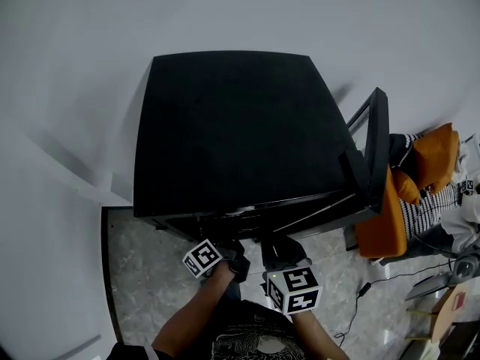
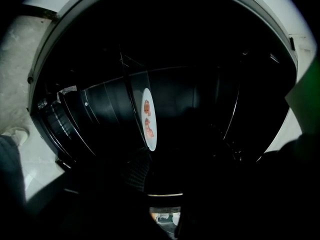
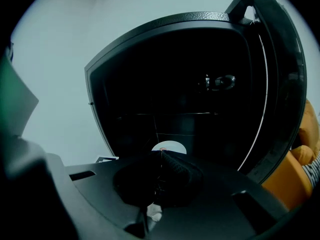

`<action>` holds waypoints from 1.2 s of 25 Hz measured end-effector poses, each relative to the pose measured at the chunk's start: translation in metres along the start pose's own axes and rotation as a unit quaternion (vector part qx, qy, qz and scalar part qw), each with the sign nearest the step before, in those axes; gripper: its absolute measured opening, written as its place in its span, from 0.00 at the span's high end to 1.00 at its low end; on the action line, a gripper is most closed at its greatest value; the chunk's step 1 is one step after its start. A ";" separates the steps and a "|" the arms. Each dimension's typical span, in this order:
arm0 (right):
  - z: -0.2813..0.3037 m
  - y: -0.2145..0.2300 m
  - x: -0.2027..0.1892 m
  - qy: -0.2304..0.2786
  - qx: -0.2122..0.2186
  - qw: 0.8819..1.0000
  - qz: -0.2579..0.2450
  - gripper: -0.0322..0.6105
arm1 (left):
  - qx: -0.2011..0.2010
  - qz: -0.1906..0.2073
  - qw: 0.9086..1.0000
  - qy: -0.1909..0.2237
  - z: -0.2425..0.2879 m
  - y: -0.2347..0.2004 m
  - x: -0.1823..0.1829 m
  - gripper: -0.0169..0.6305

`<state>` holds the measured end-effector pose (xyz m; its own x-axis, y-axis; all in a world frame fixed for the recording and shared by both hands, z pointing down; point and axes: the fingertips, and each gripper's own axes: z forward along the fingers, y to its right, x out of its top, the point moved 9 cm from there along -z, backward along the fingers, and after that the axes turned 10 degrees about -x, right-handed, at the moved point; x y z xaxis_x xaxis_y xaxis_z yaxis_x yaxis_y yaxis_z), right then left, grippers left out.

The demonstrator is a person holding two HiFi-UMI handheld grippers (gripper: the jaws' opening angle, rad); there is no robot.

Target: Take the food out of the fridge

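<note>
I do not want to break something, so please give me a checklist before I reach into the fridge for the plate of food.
1. Fridge door open wide: ok.
2. Plate with food seen inside the fridge: ok.
3. Right tool open for a grasp: not ok, its jaws are together.
4. Left tool open: cannot tell, too dark.
5. Nothing else near the plate: cannot tell, the interior is dark.

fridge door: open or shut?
Open. The door is swung out at the right side of the fridge, and the right gripper view looks straight into the dark interior, where a white plate sits.
</note>
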<state>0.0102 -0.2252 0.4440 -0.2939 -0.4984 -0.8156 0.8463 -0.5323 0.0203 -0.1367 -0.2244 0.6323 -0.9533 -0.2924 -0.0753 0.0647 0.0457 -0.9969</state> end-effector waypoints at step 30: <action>0.024 0.008 0.006 -0.017 -0.014 1.000 0.012 0.92 | 0.030 -0.096 0.994 0.049 0.029 -0.027 0.018 0.94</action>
<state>0.0041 -0.2493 0.4531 -0.2872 -0.5344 -0.7950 0.8659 -0.4997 0.0230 -0.1472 -0.2587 0.6572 -0.9739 -0.1957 0.1153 -0.1056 -0.0593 -0.9926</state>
